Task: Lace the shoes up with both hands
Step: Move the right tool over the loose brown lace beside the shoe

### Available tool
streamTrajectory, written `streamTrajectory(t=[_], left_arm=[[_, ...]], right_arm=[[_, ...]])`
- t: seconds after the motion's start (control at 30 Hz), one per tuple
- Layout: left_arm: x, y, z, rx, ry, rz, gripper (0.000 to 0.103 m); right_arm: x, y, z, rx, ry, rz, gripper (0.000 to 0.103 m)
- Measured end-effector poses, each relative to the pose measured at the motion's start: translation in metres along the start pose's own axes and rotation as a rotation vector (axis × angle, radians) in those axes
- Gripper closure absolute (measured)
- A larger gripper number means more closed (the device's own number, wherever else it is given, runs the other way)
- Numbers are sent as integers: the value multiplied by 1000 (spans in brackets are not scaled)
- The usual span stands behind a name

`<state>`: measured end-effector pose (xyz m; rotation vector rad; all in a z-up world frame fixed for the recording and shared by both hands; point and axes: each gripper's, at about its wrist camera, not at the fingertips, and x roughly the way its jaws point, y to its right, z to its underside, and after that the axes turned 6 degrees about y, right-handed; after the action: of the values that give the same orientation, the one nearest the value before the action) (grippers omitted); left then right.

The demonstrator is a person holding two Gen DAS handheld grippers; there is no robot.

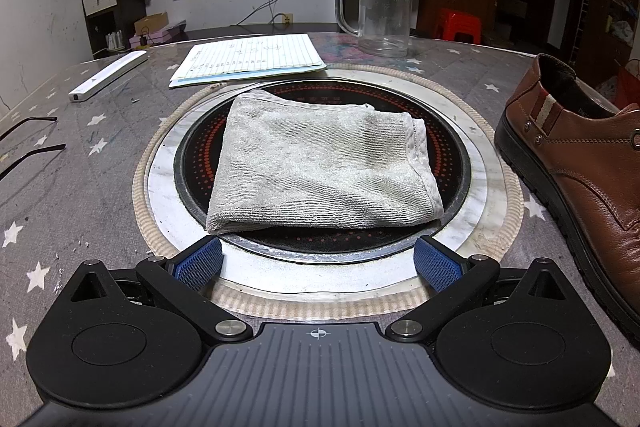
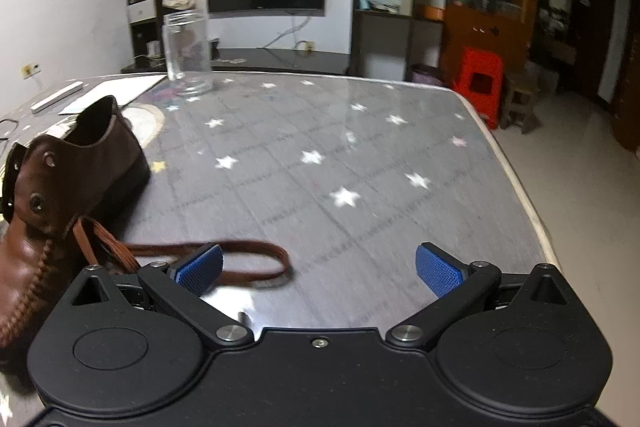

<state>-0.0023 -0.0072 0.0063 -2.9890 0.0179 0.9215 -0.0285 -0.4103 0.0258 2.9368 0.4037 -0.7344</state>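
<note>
A brown leather shoe [image 1: 576, 163] stands on the table at the right edge of the left wrist view, heel away from me. The same shoe [image 2: 52, 187] fills the left side of the right wrist view, with bare eyelets showing. A brown lace [image 2: 224, 259] loops out from it across the table and passes behind the left blue pad [image 2: 200, 267]. My right gripper [image 2: 320, 269] is open, nothing between its fingers. My left gripper [image 1: 318, 261] is open too, low over the table, facing a folded grey towel [image 1: 320, 167]; the shoe lies to its right.
The towel lies on a round black hotplate [image 1: 448, 147] set in the table. Behind it are a lined paper pad [image 1: 248, 61], a clear glass jar [image 1: 384, 11] and a white bar [image 1: 108, 77]. Thin black eyeglass arms [image 1: 32, 151] lie at left. The table's right edge [image 2: 516, 163] drops to the floor.
</note>
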Motion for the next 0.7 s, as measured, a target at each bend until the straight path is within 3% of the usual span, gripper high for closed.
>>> streamTrajectory(t=[0.4,0.7], left_arm=[[0,0,0,0,0,0,0],[0,0,0,0,0,0,0]], right_arm=[[42,-25,-10,-93,-60,-63,0],[41,-15,-6,-87,-94,-29,0]])
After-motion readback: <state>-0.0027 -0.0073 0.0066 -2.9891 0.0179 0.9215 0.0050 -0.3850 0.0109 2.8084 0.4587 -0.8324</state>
